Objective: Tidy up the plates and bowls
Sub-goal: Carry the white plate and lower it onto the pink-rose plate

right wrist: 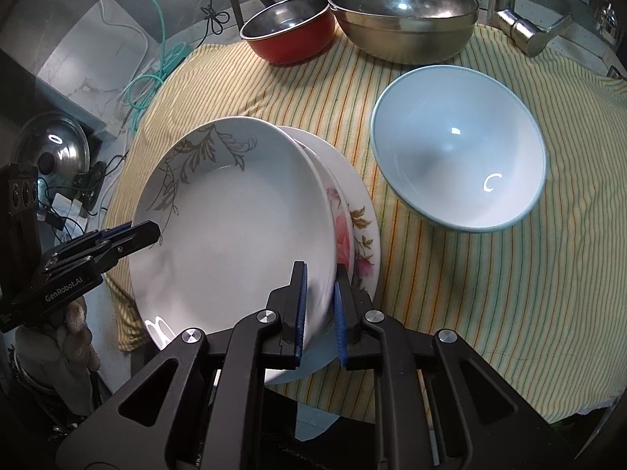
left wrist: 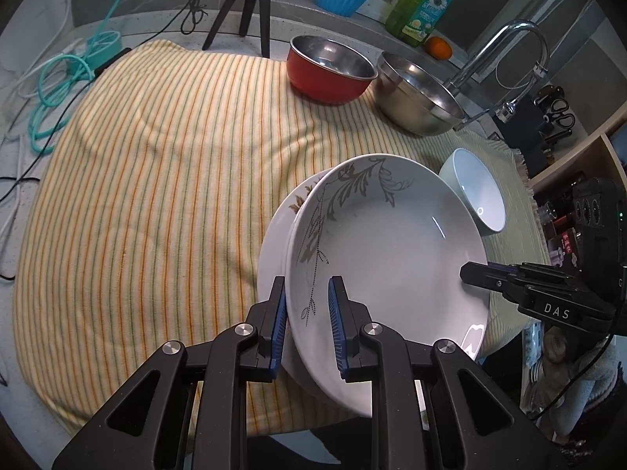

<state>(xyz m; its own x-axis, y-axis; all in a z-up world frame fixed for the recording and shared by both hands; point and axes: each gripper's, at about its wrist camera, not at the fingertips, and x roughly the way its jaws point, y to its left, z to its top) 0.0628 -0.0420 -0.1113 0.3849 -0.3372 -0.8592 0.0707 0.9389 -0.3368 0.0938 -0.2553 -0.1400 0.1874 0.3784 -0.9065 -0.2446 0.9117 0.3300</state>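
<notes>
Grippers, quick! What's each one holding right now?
Left gripper: fingers shut on the rim of the leaf-pattern plate.
Right gripper: fingers shut on the opposite rim of the same plate.

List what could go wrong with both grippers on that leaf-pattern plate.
1. The leaf plate sits tilted on the flower plate, with the left gripper and right gripper at opposite rims; uneven lifting might let it slip.
2. Both plates overhang the front edge of the striped cloth, so a nudge could tip them off.
3. The blue bowl stands close and might get knocked.
</notes>
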